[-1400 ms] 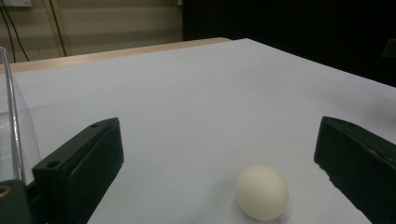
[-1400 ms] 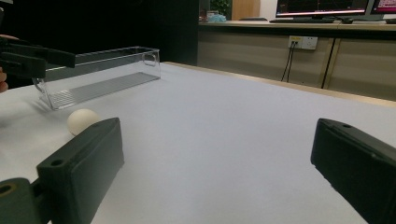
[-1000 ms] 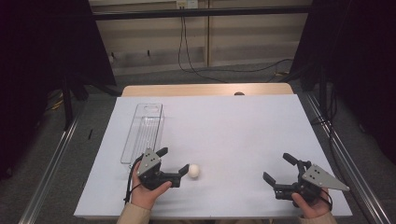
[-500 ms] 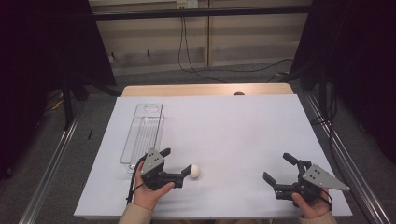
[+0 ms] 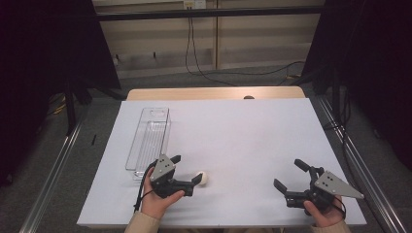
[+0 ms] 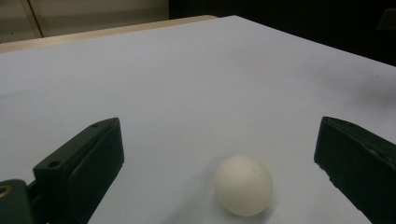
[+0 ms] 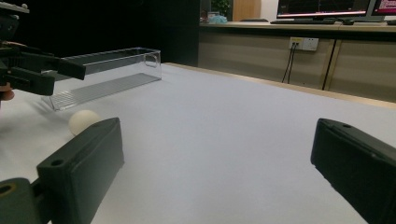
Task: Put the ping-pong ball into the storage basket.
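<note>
A small white ball (image 5: 203, 178) lies on the white table sheet (image 5: 243, 141) near the front left. My left gripper (image 5: 187, 168) is open, and its near jaw tip is right beside the ball. In the left gripper view the ball (image 6: 243, 184) rests between the two spread jaws of my left gripper (image 6: 217, 128), touching neither. My right gripper (image 5: 290, 174) is open at the front right with nothing in it. In the right gripper view, its jaws (image 7: 215, 128) frame bare sheet, with the ball (image 7: 83, 120) far off beside the left gripper (image 7: 32, 70).
A long clear plastic tray (image 5: 150, 138) lies lengthwise on the left of the sheet, just beyond the left hand; the tray (image 7: 105, 74) looks empty. A wooden table edge (image 5: 214, 92) runs along the back. Metal rails (image 5: 51, 174) flank both sides.
My left gripper has edged slightly right, closer to the ball. The ball and the right gripper have stayed put.
</note>
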Demonstrator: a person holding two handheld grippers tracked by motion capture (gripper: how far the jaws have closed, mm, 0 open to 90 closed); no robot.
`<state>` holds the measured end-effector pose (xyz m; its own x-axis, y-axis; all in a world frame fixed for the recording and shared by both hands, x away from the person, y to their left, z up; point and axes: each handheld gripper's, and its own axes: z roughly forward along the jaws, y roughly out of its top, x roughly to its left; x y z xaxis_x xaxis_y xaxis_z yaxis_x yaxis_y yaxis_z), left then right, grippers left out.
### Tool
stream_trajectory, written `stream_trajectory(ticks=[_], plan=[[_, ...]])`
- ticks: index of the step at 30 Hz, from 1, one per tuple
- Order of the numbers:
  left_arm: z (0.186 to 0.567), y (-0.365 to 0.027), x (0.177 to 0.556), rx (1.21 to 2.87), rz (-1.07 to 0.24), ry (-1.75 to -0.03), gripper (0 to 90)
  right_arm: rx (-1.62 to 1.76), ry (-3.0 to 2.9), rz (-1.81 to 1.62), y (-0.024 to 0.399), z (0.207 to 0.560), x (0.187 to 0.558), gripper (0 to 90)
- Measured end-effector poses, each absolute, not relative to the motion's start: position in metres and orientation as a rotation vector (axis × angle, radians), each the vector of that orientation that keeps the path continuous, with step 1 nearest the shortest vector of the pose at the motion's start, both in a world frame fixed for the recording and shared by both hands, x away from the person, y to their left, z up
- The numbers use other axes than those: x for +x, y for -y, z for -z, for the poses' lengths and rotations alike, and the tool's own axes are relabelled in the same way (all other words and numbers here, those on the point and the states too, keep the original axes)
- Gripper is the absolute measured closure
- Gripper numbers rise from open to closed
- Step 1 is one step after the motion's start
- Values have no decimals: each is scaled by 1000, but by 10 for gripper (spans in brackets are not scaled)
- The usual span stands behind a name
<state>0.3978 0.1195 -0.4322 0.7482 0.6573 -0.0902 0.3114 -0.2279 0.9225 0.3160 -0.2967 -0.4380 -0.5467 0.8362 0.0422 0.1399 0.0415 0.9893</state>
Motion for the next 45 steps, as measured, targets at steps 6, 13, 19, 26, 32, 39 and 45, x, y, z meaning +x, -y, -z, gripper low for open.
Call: stream_trajectory(ticks=[6,13,19,26,32,39,45], plan=[[433,-116,398,1842,-371,-754,17,987,-1746,-1553,297,438,316,20],[435,-112,398,1865,-347,-750,17,995,-1744,-1557,296,438,316,20],[436,-110,398,1890,-341,-737,20,995,-1747,-1558,296,438,316,21],[437,-108,398,1906,-323,-744,20,988,-1750,-1552,296,438,316,21],[437,-107,399,1915,-314,-745,23,986,-1750,-1553,296,438,316,21],[437,-103,399,1925,-269,-763,23,987,-1750,-1550,296,438,316,21],[437,-101,401,1940,-244,-756,23,988,-1751,-1551,296,438,316,21]])
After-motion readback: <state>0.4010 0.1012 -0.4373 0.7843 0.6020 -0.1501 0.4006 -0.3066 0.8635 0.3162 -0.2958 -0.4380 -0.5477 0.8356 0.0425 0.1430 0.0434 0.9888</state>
